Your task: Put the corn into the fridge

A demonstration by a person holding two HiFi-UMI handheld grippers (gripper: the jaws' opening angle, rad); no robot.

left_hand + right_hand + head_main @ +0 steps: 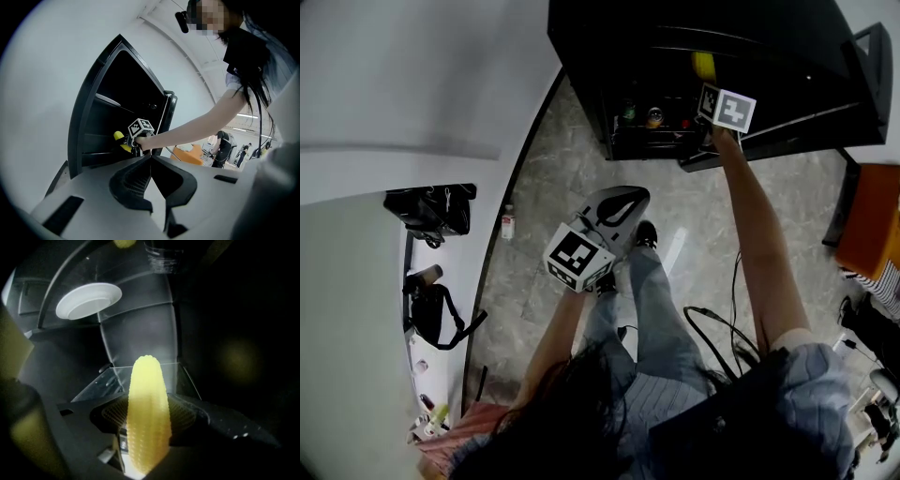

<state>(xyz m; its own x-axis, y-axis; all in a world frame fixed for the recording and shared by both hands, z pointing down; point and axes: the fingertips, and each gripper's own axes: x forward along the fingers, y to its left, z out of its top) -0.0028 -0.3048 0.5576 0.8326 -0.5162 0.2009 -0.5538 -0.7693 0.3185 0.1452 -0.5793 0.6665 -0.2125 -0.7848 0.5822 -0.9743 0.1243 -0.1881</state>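
Observation:
A yellow corn cob (146, 413) stands upright between the jaws of my right gripper (149, 417), which is shut on it. In the head view that gripper (710, 86) reaches into the open black fridge (628, 47), and the corn (703, 66) is just inside the dark compartment. The left gripper view shows the same corn (120, 140) at the fridge's opening (103, 126). My left gripper (614, 214) hangs low over the floor near the person's legs. Its jaws meet at the tips (151, 157) with nothing between them.
Inside the fridge a white plate (89, 300) lies on a glass shelf, with a clear cup (164, 258) above it. Bottles (642, 115) stand low in the fridge. The fridge door (862, 66) hangs open at the right. A small bottle (507, 223) and cables (712, 323) lie on the floor.

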